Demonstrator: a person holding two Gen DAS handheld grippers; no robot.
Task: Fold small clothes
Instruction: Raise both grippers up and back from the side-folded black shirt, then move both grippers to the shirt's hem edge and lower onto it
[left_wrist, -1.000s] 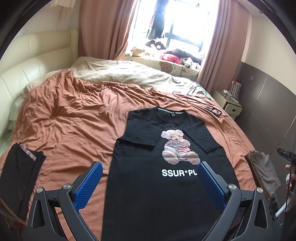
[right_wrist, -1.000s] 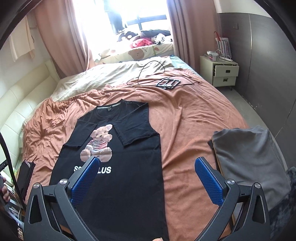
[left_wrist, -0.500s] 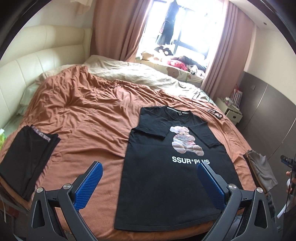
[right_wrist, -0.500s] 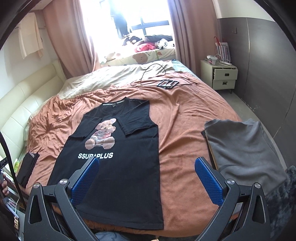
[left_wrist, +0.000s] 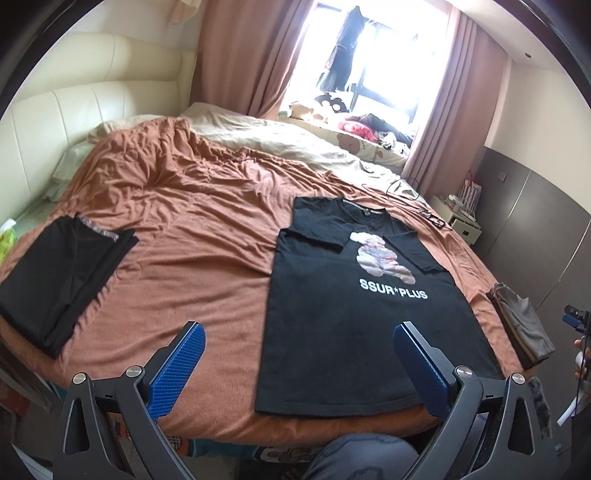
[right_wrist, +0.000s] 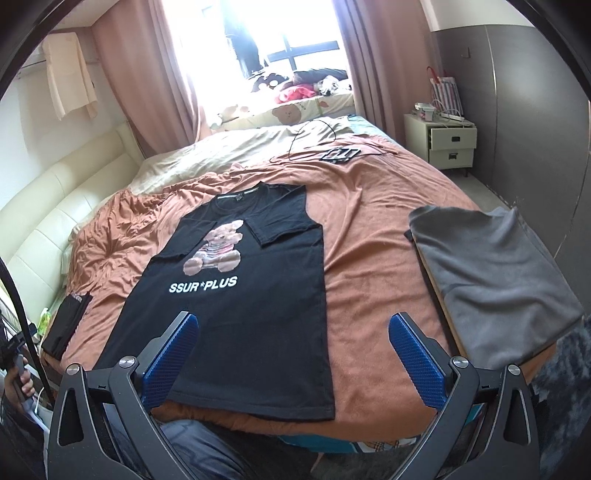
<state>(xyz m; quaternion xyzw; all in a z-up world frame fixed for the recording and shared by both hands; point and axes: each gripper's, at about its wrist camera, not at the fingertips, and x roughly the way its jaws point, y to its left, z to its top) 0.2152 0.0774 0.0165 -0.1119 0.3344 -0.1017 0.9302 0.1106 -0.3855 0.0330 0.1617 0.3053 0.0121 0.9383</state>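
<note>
A black T-shirt (left_wrist: 351, 314) (right_wrist: 251, 314) with a bear print and white lettering lies flat on the rust-coloured bed cover, both sleeves folded inward, hem at the near edge. My left gripper (left_wrist: 299, 332) hovers open above the near edge of the bed, over the shirt's left hem. My right gripper (right_wrist: 295, 323) is open too, held above the shirt's lower right part. Neither touches the cloth, and nothing is between the fingers.
A folded black garment (left_wrist: 62, 273) (right_wrist: 68, 321) lies at the bed's left edge. A folded grey garment (right_wrist: 495, 280) (left_wrist: 524, 325) sits on the right edge. Cables and a dark device (right_wrist: 340, 153) lie further up the bed. A bedside cabinet (right_wrist: 447, 142) stands at right. A person's knee (left_wrist: 354, 458) is below.
Both grippers have pulled back and up from the shirt; its whole hem and the bed's near edge now show. The shirt itself has not moved.
</note>
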